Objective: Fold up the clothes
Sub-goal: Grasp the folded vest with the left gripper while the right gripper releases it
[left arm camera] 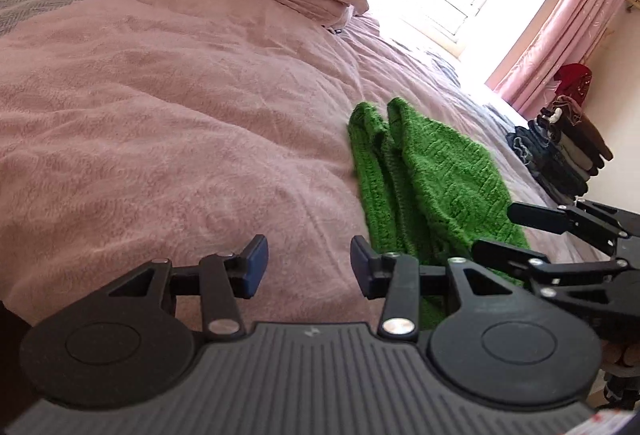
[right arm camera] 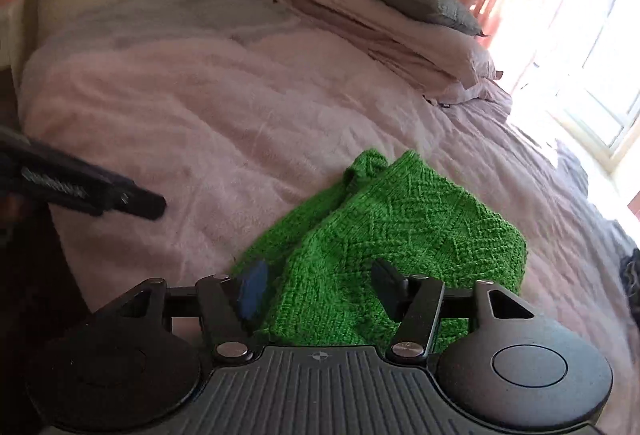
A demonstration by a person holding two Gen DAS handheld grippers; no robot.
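green knit sweater (right arm camera: 384, 235) lies folded on bed (left arm camera: 160, 139). left gripper (left arm camera: 309, 267) fingers apart, nothing btwn; right gripper (right arm camera: 320, 291) fingers released over sweater.

Both tools are built alike in matte black plastic. The left gripper (left arm camera: 309, 267) has a ribbed grey-black base plate with a small pale mark at its top edge, flanked by two round discs with recessed circles. Beside each disc sit a triangular cut-out and a link arm pinned with silver screws. Its fingers (left arm camera: 256, 266) carry blue pads. The right gripper (right arm camera: 320, 293) matches, with a crosshair mark on its plate.
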